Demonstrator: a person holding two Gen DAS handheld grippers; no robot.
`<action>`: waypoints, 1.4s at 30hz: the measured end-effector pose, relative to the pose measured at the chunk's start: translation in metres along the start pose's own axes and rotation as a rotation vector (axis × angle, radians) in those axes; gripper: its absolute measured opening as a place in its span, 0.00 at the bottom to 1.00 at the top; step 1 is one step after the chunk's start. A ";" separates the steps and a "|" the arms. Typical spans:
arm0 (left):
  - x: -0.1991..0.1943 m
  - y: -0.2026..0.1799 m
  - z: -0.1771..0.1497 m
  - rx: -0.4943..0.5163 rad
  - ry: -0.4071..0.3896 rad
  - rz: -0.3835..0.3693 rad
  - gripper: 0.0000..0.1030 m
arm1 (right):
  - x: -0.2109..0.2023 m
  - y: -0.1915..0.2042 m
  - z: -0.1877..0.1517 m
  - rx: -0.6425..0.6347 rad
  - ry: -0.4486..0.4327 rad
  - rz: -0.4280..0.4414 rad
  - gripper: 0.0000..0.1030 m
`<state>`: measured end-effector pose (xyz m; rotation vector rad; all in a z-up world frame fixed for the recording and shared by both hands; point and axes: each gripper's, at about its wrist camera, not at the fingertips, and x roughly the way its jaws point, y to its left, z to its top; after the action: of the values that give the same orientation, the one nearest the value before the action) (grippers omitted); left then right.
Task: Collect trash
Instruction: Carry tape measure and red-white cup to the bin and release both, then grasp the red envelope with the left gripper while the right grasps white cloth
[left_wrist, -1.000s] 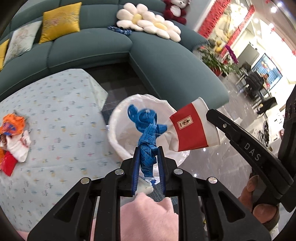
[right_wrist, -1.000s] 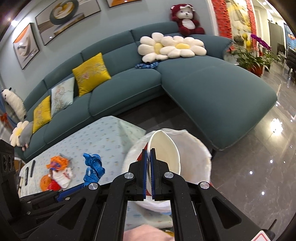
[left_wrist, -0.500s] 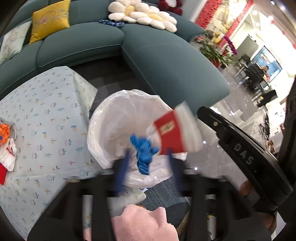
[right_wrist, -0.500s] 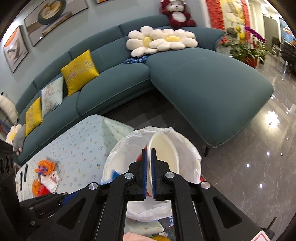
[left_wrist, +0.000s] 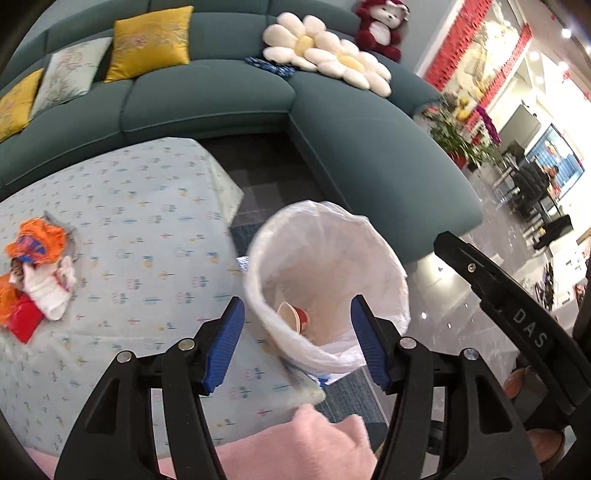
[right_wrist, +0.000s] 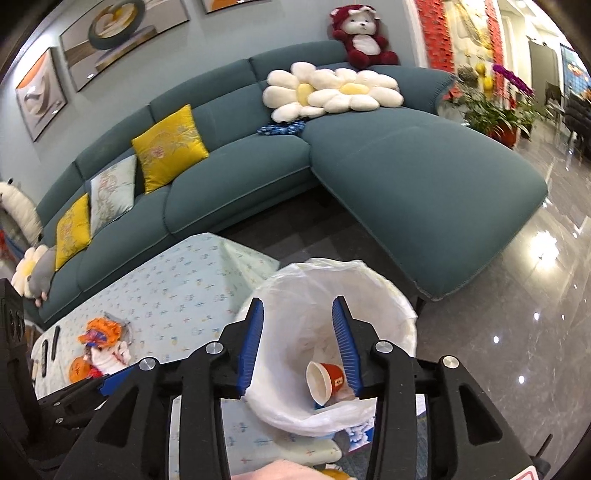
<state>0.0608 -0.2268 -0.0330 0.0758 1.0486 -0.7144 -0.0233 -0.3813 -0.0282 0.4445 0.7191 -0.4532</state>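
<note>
A bin lined with a white plastic bag (left_wrist: 369, 243) (right_wrist: 391, 291) stands on the floor beside the table. Inside it lies a red and white paper cup (left_wrist: 293, 316) (right_wrist: 325, 376) on its side. My left gripper (left_wrist: 297, 341) hangs open above the bin with nothing between its blue pads. My right gripper (right_wrist: 298, 345) is also over the bin, its jaws still opening, nothing pressed between them. The blue crumpled scrap is out of sight. A pile of orange, white and red scraps (left_wrist: 35, 273) (right_wrist: 99, 343) lies on the tablecloth to the left.
A low table with a pale patterned cloth (left_wrist: 140, 229) (right_wrist: 177, 295) sits left of the bin. A teal sectional sofa (left_wrist: 362, 147) (right_wrist: 406, 177) curves behind, with cushions. Glossy grey floor (right_wrist: 517, 350) spreads to the right. A pink sleeve (left_wrist: 306, 446) shows at the bottom.
The left gripper let go of the blue scrap and the right let go of the paper cup; both dropped into the bin. Both sets of jaws now stand apart.
</note>
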 end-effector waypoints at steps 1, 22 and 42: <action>-0.003 0.004 0.000 -0.007 -0.004 0.005 0.56 | -0.001 0.006 0.000 -0.011 0.000 0.006 0.40; -0.073 0.182 -0.036 -0.304 -0.077 0.153 0.62 | -0.005 0.166 -0.042 -0.222 0.069 0.173 0.50; -0.098 0.317 -0.085 -0.496 -0.066 0.256 0.62 | 0.040 0.294 -0.111 -0.381 0.227 0.243 0.50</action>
<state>0.1480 0.1010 -0.0827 -0.2370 1.1028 -0.2118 0.1030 -0.0924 -0.0641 0.2206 0.9349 -0.0315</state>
